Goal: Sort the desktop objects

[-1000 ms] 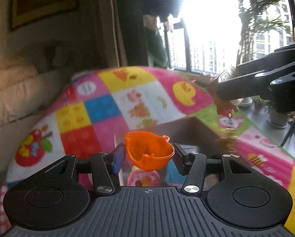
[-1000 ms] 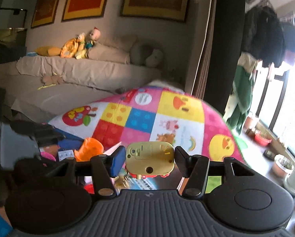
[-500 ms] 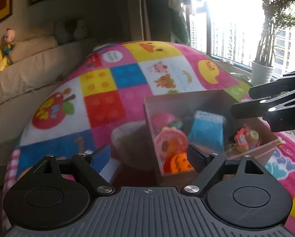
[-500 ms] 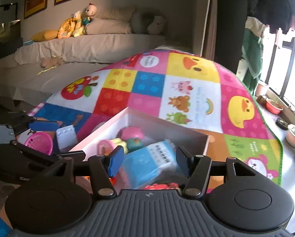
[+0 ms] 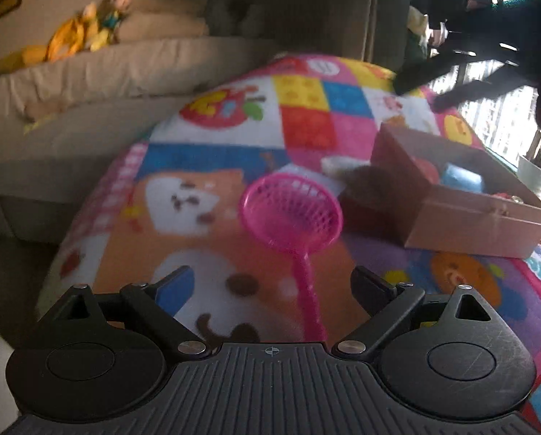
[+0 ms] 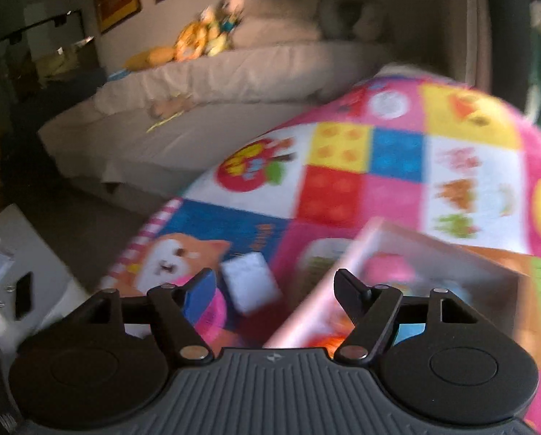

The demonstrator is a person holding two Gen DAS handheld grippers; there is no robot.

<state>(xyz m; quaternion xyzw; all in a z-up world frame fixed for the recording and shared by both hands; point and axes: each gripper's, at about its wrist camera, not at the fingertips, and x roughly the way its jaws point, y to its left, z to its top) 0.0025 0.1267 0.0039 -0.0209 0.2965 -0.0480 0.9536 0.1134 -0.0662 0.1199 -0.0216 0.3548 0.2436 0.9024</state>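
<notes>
A pink toy net scoop (image 5: 292, 214) lies on the colourful play mat, its handle pointing toward me. My left gripper (image 5: 270, 286) is open and empty, its fingers either side of the handle's near end, above it. A cardboard box (image 5: 462, 199) holding toys and a blue pack stands to the right. My right gripper (image 6: 270, 290) is open and empty, above the box's left edge (image 6: 306, 311). A small white ribbed block (image 6: 250, 282) lies on the mat between its fingers. The right gripper shows as a dark shape (image 5: 487, 47) at the top right of the left wrist view.
The play mat (image 5: 306, 123) covers the tabletop. A whitish lump (image 5: 346, 172) lies by the box's left wall. A beige sofa (image 6: 216, 87) with plush toys stands behind. A white surface (image 6: 20, 264) sits at the lower left of the right wrist view.
One second ago the left held an orange cup and the right a yellow toy; both were let go in the box. Both grippers have since swung left, the left over the pink scoop.
</notes>
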